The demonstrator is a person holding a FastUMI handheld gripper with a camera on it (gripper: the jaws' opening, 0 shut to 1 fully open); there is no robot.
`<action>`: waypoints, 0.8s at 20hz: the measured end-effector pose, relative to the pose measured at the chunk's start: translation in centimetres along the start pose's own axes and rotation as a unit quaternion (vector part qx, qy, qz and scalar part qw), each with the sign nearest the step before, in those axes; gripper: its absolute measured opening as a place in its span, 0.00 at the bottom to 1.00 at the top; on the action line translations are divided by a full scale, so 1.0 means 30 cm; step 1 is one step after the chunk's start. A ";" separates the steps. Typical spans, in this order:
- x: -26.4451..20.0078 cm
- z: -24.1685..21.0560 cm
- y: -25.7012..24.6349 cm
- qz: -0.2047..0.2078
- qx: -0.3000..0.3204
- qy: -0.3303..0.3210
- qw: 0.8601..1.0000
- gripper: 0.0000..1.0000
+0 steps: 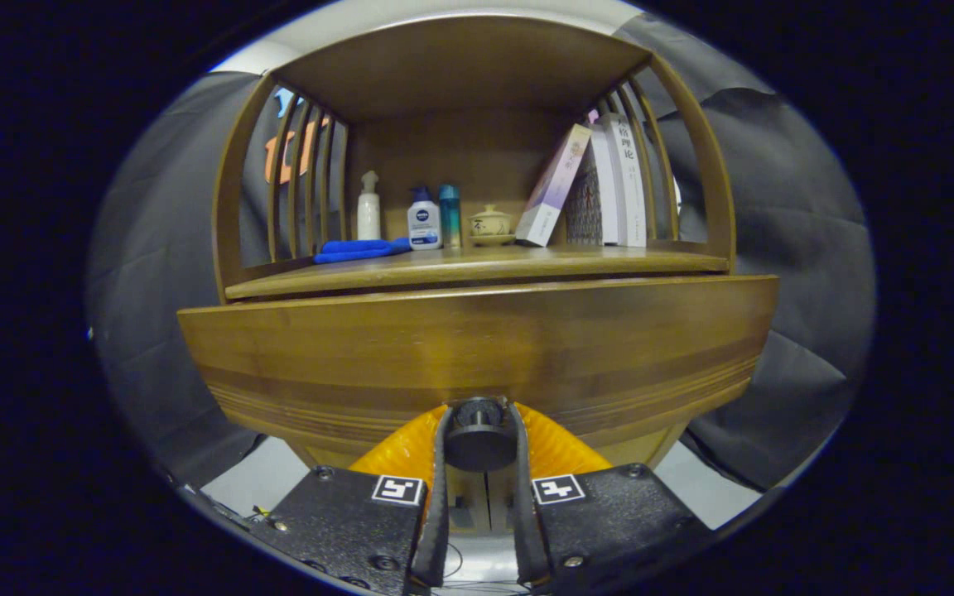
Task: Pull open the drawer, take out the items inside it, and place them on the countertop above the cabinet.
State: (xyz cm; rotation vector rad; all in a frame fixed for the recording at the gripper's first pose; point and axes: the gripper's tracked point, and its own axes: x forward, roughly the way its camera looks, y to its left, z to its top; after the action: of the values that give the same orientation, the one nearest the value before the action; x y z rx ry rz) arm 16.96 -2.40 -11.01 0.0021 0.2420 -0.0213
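- I use the knob (pixel 479 437) as my reference: a dark, round, smooth pull fixed at the bottom centre of the drawer (pixel 477 348) front.
- The gripper (pixel 479 447) has its two fingers pinching the knob, one pressed on each side of it.
- The knob's stem runs straight out from the drawer front toward the gripper, so I judge the coming pull must go straight back along the fingers.
- The drawer front spreads wide to both sides of the knob: polished brown wood, curved, with fine grooves along its lower edge. It looks closed or nearly so; I cannot tell the gap.
- The items inside are hidden behind the front panel.
- Above the knob lies the countertop (pixel 477 263), a flat wooden shelf, the drop-off place.
- Standing on it, above the knob: a blue cloth (pixel 358 249), a white pump bottle (pixel 368 209), a lotion bottle (pixel 424 220), a teal can (pixel 449 215), a lidded cup (pixel 491 224), and leaning books (pixel 601 182).
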 end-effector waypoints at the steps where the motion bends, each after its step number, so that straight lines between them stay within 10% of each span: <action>1: -0.025 -0.009 -0.001 0.000 0.000 -0.002 1.000 0.35; 16: -0.326 -0.122 -0.023 0.005 0.009 0.002 1.000 0.35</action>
State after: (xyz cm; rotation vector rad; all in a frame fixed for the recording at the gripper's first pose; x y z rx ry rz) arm 6.58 -2.87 -12.21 0.0206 0.2452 -0.0132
